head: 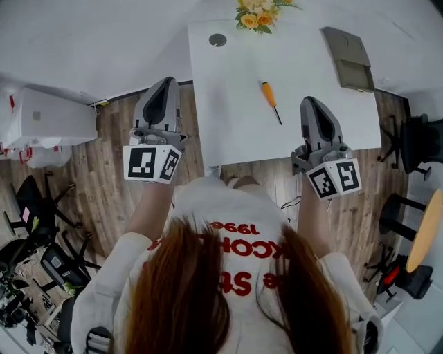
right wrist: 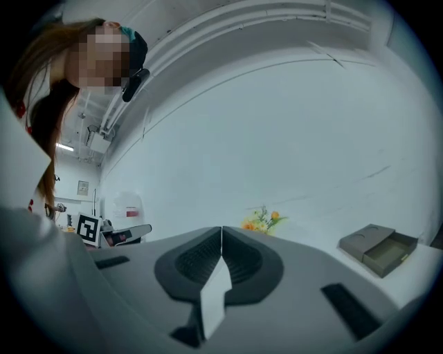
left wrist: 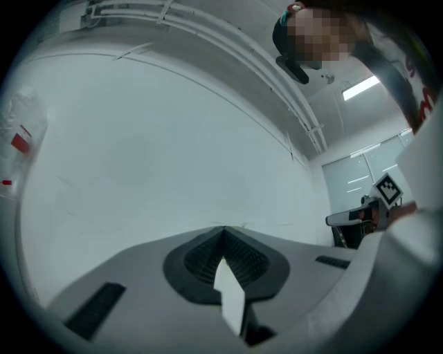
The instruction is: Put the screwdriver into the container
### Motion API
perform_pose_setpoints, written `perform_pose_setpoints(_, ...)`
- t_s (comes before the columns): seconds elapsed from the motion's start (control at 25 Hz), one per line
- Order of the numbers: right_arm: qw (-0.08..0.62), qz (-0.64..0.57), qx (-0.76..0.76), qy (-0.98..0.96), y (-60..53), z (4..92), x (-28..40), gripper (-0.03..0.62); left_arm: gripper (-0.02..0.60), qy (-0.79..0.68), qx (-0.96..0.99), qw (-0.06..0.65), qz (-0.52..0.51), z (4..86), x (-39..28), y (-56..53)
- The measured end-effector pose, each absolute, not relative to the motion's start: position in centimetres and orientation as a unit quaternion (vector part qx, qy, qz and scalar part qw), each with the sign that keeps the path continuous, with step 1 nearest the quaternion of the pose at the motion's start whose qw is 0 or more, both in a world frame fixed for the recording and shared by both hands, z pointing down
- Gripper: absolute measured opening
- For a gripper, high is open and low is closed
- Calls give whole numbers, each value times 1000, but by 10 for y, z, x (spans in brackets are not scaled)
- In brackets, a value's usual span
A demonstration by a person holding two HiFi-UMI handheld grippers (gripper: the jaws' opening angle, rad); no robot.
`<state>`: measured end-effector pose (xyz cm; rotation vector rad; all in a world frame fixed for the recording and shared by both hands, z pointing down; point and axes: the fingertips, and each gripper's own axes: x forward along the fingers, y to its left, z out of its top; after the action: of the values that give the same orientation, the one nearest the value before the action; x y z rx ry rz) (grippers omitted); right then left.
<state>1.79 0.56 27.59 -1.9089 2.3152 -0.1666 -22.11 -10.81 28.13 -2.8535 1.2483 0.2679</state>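
A screwdriver (head: 270, 99) with an orange handle and a dark shaft lies on the white table (head: 235, 117), near its middle. The grey open box that serves as container (head: 351, 58) sits at the table's far right; it shows too in the right gripper view as the container (right wrist: 378, 249). My left gripper (head: 165, 83) is held off the table's left edge, jaws pressed together with nothing between them. My right gripper (head: 309, 104) hovers over the table's near right part, to the right of the screwdriver, also shut and empty. Both grippers point up at the wall in their own views.
A bunch of yellow flowers (head: 257, 15) stands at the table's far edge, and a round grey disc (head: 217, 40) lies at its far left. White boxes (head: 41, 121) sit on the wooden floor to the left; chairs (head: 419, 142) and stools stand to the right.
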Motion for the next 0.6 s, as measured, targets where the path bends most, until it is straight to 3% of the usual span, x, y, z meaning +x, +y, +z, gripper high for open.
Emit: perform_pose_setpoints(0.6,80,-89,-569,814,-65,294,75,6,0,480,-875,7,66,292,-186,-140)
